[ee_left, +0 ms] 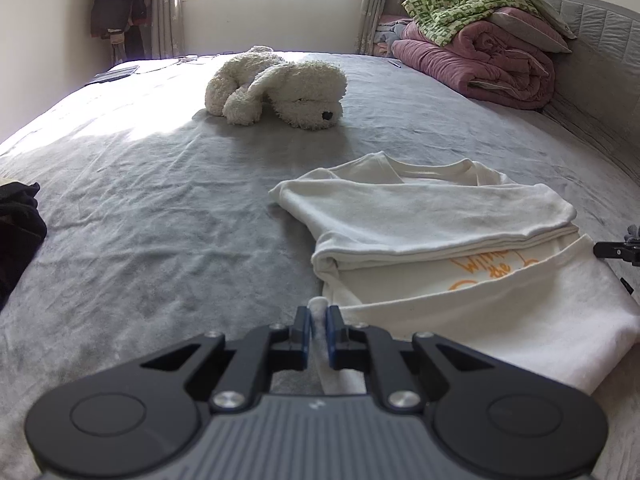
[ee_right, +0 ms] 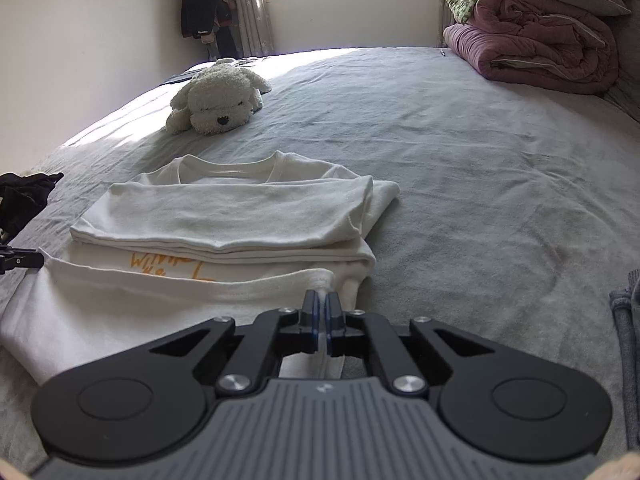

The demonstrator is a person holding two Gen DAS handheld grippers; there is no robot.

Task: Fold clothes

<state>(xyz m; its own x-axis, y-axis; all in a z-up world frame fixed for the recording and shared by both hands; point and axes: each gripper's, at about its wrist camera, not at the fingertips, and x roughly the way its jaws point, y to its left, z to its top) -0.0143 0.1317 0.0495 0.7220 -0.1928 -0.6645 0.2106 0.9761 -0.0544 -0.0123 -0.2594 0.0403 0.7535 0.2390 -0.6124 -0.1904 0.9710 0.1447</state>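
A white T-shirt (ee_left: 432, 216) with orange print lies partly folded on the grey bed (ee_left: 160, 200), its sleeves laid across the body and its bottom hem nearest to both cameras. The left hand-held gripper (ee_left: 319, 320) is at the hem's left corner, and its jaws are closed narrow on a pinch of the white cloth. The right hand-held gripper (ee_right: 321, 305) is at the hem's right corner, and its jaws are also pressed together, with the hem's edge caught between them. The shirt lies between the two grippers. Farther on the bed there is a white plush dog (ee_left: 276, 86), and pink folded quilts (ee_left: 480, 64) are near the headboard.
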